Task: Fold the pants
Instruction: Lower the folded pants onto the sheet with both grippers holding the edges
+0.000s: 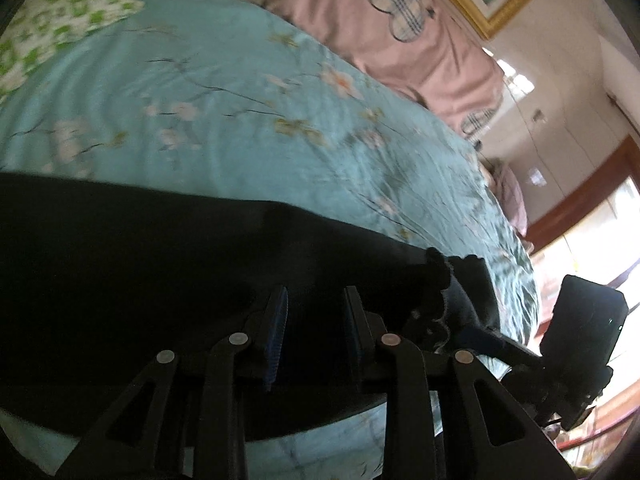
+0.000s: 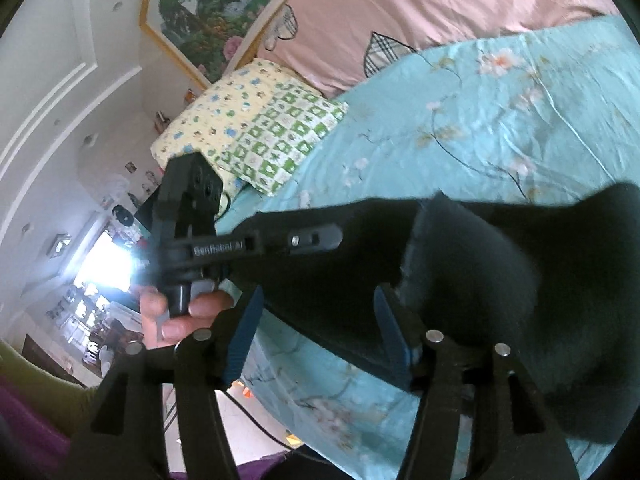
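Observation:
Black pants (image 1: 140,264) lie on the teal flowered bedspread (image 1: 224,112). In the left wrist view my left gripper (image 1: 316,300) is open, its blue-padded fingers (image 1: 278,320) apart just over the black cloth near the frilled waistband (image 1: 438,276). In the right wrist view my right gripper (image 2: 320,328) is open over the pants (image 2: 500,264), with a raised fold of cloth by its right finger (image 2: 394,340). The left gripper's body (image 2: 192,216) and the hand holding it show at the left of that view.
Pink bedding with plaid patches (image 1: 400,20) lies along the far side of the bed. A green-checked pillow (image 2: 280,136) and a yellow one (image 2: 208,120) sit at the bed's head. A framed picture (image 2: 208,4) hangs on the wall. The bed edge (image 2: 280,412) drops to the floor.

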